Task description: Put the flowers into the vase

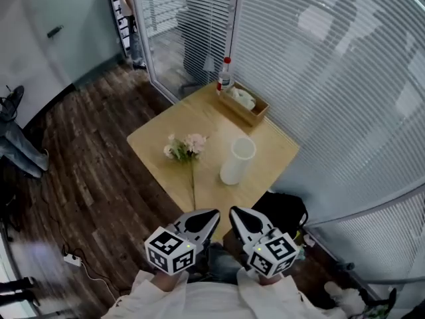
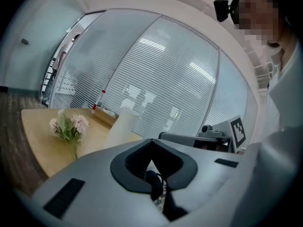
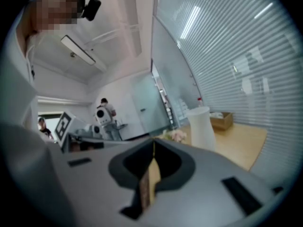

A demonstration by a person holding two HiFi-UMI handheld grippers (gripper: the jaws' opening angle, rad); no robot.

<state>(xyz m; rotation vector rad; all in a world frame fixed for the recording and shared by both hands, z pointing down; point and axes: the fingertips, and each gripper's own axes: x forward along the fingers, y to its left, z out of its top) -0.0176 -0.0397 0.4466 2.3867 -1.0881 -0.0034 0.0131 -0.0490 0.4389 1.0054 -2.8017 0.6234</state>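
Observation:
A bunch of pale pink and white flowers (image 1: pixel 186 147) lies flat on the small wooden table (image 1: pixel 159 141), its long stem pointing toward me. A tall white vase (image 1: pixel 237 160) stands upright just to the right of it, empty as far as I can see. My left gripper (image 1: pixel 201 222) and right gripper (image 1: pixel 243 220) hover side by side at the table's near edge, both shut with nothing held. The left gripper view shows the flowers (image 2: pixel 69 126) and vase (image 2: pixel 121 128) ahead. The right gripper view shows the vase (image 3: pixel 201 126) with the flowers (image 3: pixel 174 135) left of it.
A wooden box (image 1: pixel 244 105) and a red-capped bottle (image 1: pixel 225 76) sit at the table's far corner. Glass walls with blinds (image 1: pixel 332 78) close off the right and back. A black bag (image 1: pixel 287 212) lies under the table's near right; a power strip (image 1: pixel 71 260) is on the floor.

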